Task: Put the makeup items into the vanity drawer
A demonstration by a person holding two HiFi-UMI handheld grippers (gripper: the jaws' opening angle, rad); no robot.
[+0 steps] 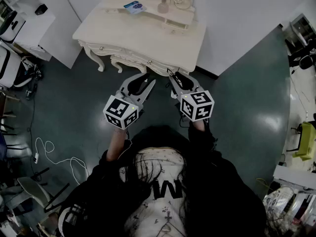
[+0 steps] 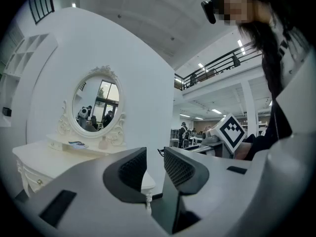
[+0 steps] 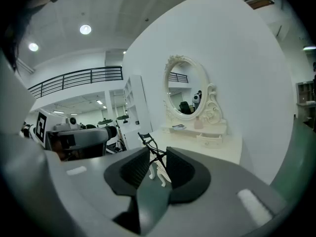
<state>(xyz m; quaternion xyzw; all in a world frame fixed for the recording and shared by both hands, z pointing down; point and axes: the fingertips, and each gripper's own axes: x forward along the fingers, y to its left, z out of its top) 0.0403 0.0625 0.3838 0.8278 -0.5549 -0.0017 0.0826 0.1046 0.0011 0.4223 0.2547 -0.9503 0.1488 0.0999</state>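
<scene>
Between right gripper (image 3: 157, 158) jaws: eyelash curler (image 3: 147, 143), clamped; left gripper (image 2: 154, 158) slightly apart, empty

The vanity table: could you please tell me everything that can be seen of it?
The vanity table is cream-white, looks like painted wood, with carved edges and curved legs. It stands upright on the dark floor against a white wall. An oval mirror in a scrolled frame rises at its back above a low shelf with a small shut drawer. A flat printed packet and a small pale bottle rest on that shelf.
</scene>
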